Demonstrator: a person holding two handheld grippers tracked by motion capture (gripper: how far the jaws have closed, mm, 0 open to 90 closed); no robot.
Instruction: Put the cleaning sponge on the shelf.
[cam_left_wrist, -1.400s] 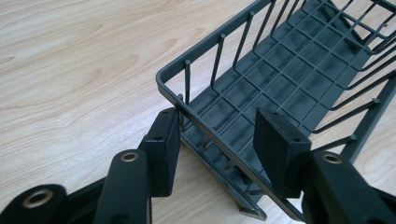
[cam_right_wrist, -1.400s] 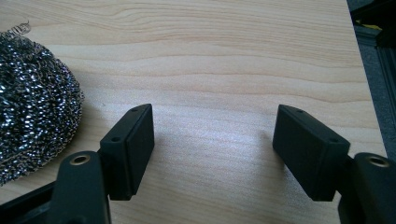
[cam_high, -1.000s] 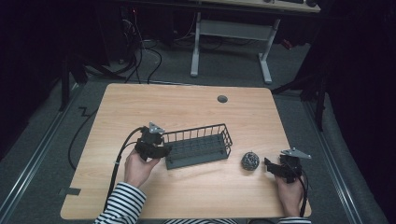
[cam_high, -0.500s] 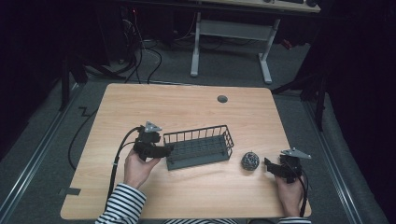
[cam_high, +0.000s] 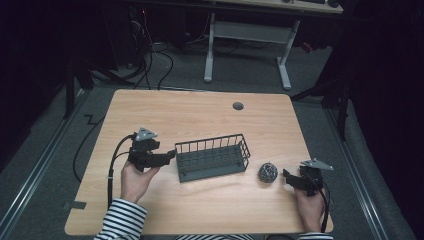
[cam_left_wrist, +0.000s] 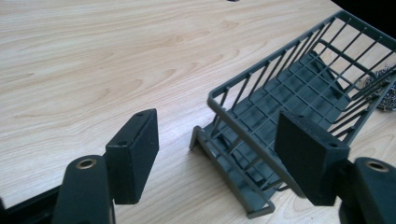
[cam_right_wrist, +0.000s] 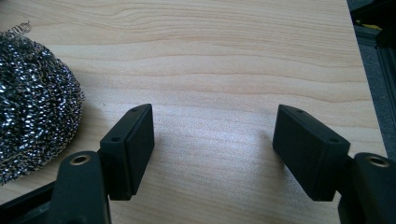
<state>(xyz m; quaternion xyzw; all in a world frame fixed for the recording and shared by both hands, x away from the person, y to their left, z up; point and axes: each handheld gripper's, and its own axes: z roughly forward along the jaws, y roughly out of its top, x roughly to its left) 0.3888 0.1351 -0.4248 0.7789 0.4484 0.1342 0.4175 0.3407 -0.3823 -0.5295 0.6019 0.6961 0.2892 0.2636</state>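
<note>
A dark grey wire basket (cam_high: 212, 159) stands on the wooden table (cam_high: 200, 115), a little front of centre. My left gripper (cam_high: 170, 156) sits just off its left end, and its jaws have just been opening. In the left gripper view the basket (cam_left_wrist: 289, 107) lies just past the tips of the left gripper (cam_left_wrist: 217, 119), and neither pad touches it. A steel-wool scourer (cam_high: 268, 172) rests to the right of the basket. My right gripper (cam_high: 287, 176) stands open beside it; the right gripper view shows the scourer (cam_right_wrist: 32, 93) left of the right gripper (cam_right_wrist: 212, 112), with bare table between the pads.
A round grey grommet (cam_high: 238, 106) sits in the tabletop at the back. Cables trail off the table's left edge (cam_high: 95, 155). Behind the table are a desk frame (cam_high: 247, 35) and dark floor. The scourer (cam_left_wrist: 387, 88) peeks past the basket's far end.
My left gripper has let go of the basket's left end, opened its jaws and drawn back a little to the left. The basket, the scourer and the right gripper stay put.
</note>
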